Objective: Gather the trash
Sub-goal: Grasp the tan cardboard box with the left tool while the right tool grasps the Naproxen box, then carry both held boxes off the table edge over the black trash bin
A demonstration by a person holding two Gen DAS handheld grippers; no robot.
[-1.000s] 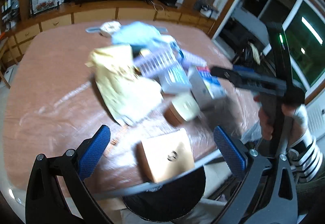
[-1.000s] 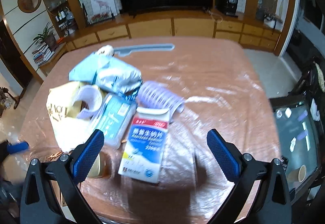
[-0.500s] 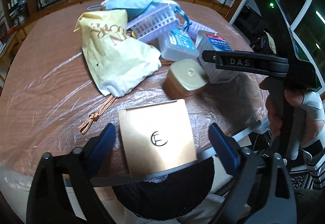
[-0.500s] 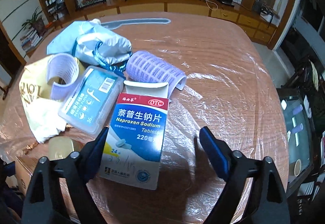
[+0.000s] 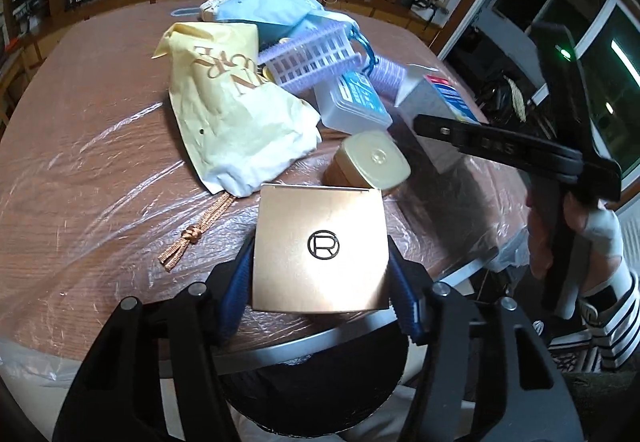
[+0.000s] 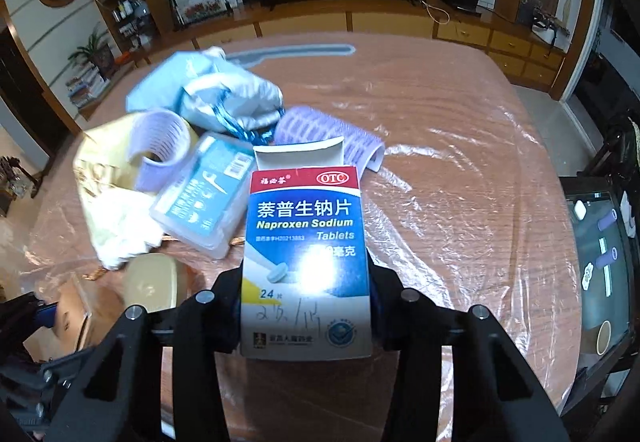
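Grippers first: the left gripper (image 5: 320,282) has its blue pads on both side edges of the gold square box (image 5: 320,250) and its jaws are closing, so that's basically a grip on the box, which sits at the near edge of the table (image 5: 80,161), dead center at 6 o'clock in the left wrist view. Right gripper (image 6: 306,306) is doing the same thing, jaws closing on the lower half of the naproxen tablet box (image 6: 306,254), pads tucked against its two long sides. So I'd call this the grab step of collecting trash, both hands at once. Next move, I'd guess, is to finish the squeeze and lift both boxes straight up clear of the pile, then carry them to wherever the trash goes; no bin is clear in either view. The tablet box's long axis runs 6 to 12 in the right view, open flap pointing to 12. The gold box is near square, logo face up, no real long axis. Further out at 11 are the yellow paper bag (image 5: 232,113), the floss-pick case (image 6: 200,209) and purple hair rollers (image 6: 328,137).
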